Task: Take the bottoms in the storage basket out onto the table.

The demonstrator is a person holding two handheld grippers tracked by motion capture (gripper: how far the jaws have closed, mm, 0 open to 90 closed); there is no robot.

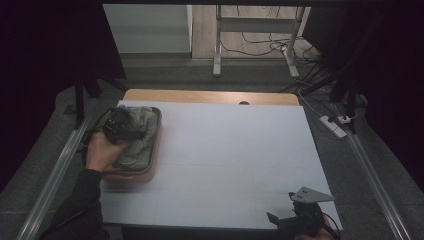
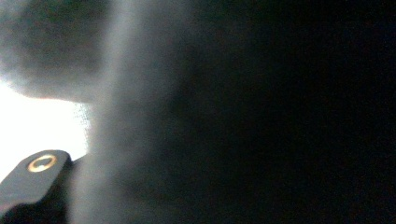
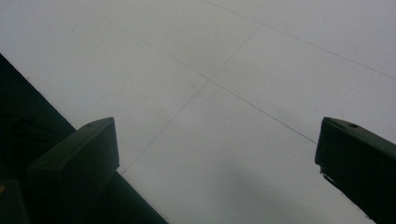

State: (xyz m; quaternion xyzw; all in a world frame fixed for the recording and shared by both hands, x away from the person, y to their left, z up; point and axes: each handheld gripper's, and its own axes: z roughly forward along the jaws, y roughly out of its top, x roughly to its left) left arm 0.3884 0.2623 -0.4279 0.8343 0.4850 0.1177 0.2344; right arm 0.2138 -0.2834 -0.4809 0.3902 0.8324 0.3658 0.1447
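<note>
A grey cloth (image 1: 141, 140) lies bunched in an orange-brown tray (image 1: 151, 169) at the table's left side. A hand holds my left gripper (image 1: 120, 126) down on the cloth's far end, and its jaws are shut on the fabric. In the left gripper view the grey cloth (image 2: 154, 116) presses right up to the camera, blurred and dark, beside one black finger (image 2: 37, 173) at the bottom left. My right gripper (image 1: 280, 221) rests at the table's front right corner. Its jaws stand wide open over the bare white sheet (image 3: 224, 70), and nothing is between them (image 3: 217, 140).
A white sheet (image 1: 240, 150) covers the tabletop, with a strip of wood (image 1: 210, 96) showing at the back. On the floor beyond are metal frame legs (image 1: 218, 50), loose cables and a power strip (image 1: 334, 126). Metal rails run along both sides of the table.
</note>
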